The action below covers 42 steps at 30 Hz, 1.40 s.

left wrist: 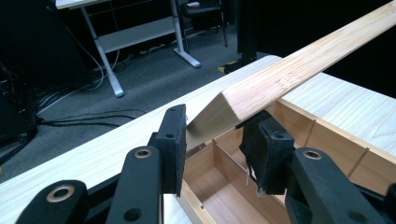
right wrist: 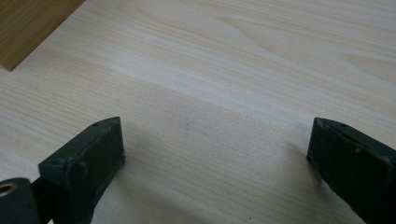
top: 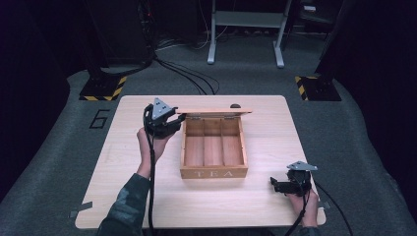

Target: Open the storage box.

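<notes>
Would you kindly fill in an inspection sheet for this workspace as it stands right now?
Surface: light wooden table, bare around the box.
Job's things: wooden tea box, three compartments, nothing inside; lid raised on its hinges.
Clutter: small dark thing behind the lid, too small to tell.
Grippers: left gripper shut on the lid's corner; right gripper open above the table.
Cables: one trails from each gripper; more on the floor.
Surroundings: grey carpet, white desk frame.

Both tools black, each topped by a grey triangular plate: left tool [top: 164,120], right tool [top: 290,184]. Black cable trails from each. Brass-ringed pivot holes on left linkages. Camouflage sleeve [top: 129,201] on left forearm.
</notes>
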Available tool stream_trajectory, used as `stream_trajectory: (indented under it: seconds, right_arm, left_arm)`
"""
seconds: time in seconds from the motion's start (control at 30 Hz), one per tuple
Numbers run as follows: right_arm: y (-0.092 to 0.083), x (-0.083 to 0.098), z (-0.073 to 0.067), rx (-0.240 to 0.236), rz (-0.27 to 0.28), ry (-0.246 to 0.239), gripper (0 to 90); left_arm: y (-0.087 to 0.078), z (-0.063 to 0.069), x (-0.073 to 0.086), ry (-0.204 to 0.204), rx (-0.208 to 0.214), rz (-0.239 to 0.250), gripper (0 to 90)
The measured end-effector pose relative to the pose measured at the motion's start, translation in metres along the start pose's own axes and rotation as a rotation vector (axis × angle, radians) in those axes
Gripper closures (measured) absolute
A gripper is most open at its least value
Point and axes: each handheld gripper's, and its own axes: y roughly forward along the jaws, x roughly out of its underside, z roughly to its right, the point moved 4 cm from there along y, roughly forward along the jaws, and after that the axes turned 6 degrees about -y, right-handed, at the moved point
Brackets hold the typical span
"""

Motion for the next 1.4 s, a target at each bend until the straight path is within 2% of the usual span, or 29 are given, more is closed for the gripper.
stream_trajectory:
  seconds: [0.07,0.57,1.27,1.3,1.4]
  right_arm:
    - [0.000,0.000,0.000,0.000,0.001,0.000,3.3]
    - [0.000,0.000,0.000,0.003,0.001,0.003,3.5]
    - [0.000,0.000,0.000,-0.001,0.000,0.003,3.6]
    - [0.000,0.000,0.000,0.000,0.000,0.004,3.6]
    - [0.000,0.000,0.000,0.000,0.000,0.002,3.6]
  left_arm:
    - [-0.001,0.002,0.003,-0.004,-0.003,0.014,60.4]
    - [-0.009,0.011,0.024,-0.010,0.008,0.019,59.0]
    - [-0.017,0.026,0.061,-0.029,-0.007,0.027,57.8]
    - [-0.017,0.026,0.062,-0.017,-0.009,0.024,57.8]
    - [-0.017,0.028,0.067,-0.028,-0.012,0.034,57.7]
